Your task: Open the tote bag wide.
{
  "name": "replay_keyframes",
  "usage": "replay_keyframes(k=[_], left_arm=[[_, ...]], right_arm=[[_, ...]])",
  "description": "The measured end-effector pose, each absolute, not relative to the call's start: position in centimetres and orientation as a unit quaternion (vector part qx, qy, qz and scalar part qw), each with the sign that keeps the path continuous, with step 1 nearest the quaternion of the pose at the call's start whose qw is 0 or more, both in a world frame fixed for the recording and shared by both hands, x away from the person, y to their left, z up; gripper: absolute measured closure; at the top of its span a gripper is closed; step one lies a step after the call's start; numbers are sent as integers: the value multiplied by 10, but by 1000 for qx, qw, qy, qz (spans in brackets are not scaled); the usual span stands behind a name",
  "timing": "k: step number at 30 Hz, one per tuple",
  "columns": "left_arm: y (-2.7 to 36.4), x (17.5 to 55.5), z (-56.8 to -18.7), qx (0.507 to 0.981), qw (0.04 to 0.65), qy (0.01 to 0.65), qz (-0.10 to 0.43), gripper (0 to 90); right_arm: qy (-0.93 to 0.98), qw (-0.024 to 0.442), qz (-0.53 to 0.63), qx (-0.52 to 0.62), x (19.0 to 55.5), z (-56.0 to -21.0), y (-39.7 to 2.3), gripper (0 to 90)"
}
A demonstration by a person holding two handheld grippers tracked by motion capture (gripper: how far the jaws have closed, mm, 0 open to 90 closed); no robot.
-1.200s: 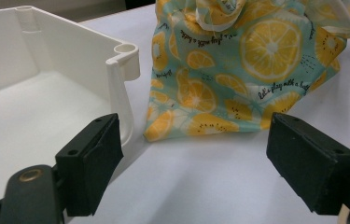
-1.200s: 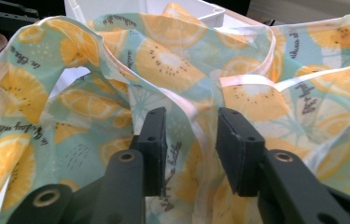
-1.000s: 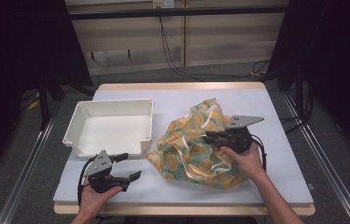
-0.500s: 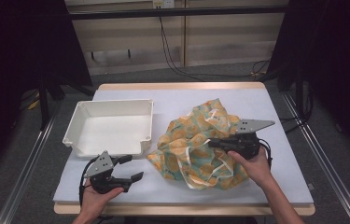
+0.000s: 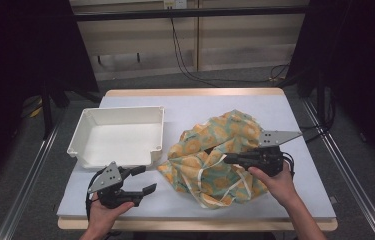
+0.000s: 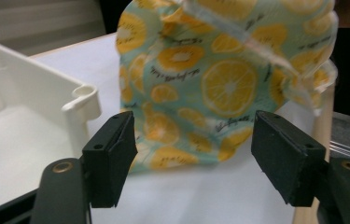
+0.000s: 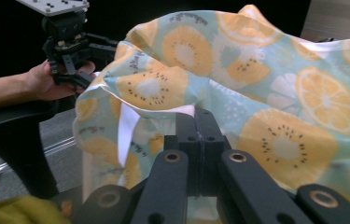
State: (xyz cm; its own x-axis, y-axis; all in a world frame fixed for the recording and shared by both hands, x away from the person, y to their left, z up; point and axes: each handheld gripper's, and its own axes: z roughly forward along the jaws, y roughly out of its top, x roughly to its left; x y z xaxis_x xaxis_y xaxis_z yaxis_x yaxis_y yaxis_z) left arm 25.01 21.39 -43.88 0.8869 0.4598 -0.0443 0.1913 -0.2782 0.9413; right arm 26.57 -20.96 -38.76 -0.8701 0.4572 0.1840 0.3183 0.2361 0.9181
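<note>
Cloth [image 5: 215,157]: fruit-print fabric bunched right of the white tray [image 5: 156,142].
Right gripper [image 7: 194,122]: I have it clamped on a fold, lifting.
Left gripper [image 6: 193,161]: jaws apart, just been narrowing, nothing between.
Next: I judge a second hold at the cloth's near edge.

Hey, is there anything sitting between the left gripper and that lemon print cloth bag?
Nothing visible. The left gripper has its jaws apart, and they have just been closing with nothing between them. Bare table runs from them to the cloth bag. The white tray stands off to the side. The right gripper is shut on the bag's fabric.
</note>
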Motion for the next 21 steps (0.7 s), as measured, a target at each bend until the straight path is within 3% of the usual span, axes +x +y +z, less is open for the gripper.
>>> replay_keyframes(k=[9, 15, 21], left_arm=[[201, 240, -420, 785, 583, 173, 117, 379], [192, 233, -409, 782, 595, 147, 109, 480], [160, 237, -399, 789, 598, 109, 92, 503]], right_arm=[[783, 53, 574, 235, 256, -385, -210, 900], [786, 49, 567, 242, 261, -391, -206, 900], [788, 43, 564, 243, 265, -397, -202, 900]])
